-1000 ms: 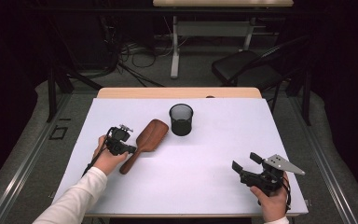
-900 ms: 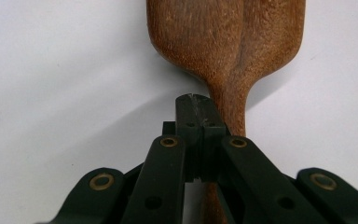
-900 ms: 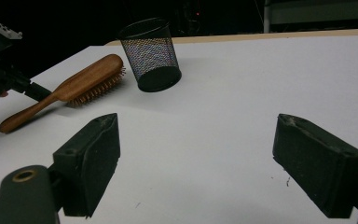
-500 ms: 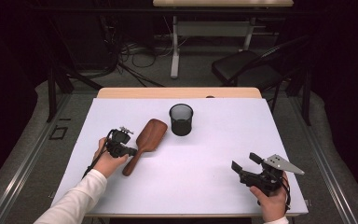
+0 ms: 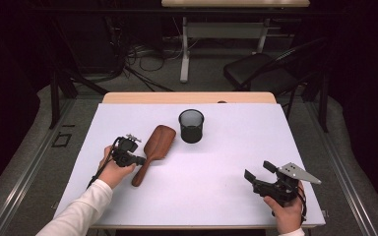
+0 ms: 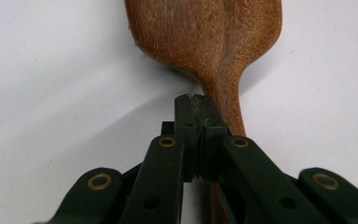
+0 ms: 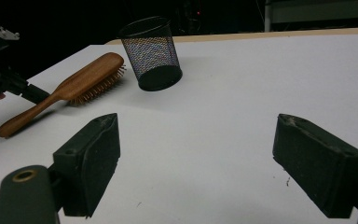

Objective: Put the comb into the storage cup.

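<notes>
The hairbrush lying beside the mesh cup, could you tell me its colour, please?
Reddish-brown wooden paddle hairbrush with paler bristles; clearest in the right gripper view.

We see a reddish-brown wooden hairbrush point(image 5: 152, 151) with darker grain streaks and pale tan bristles lying on the white bench point(image 5: 216, 196), whose far edge is light wood. Right of the hairbrush stands a black wire-mesh cup point(image 5: 191, 126). The left hand-held gripper point(image 5: 137, 159) is black with brass-coloured rivets; the right hand-held gripper point(image 5: 257, 173) is black with a grey plate. The sleeve point(image 5: 81, 211) is white.
</notes>
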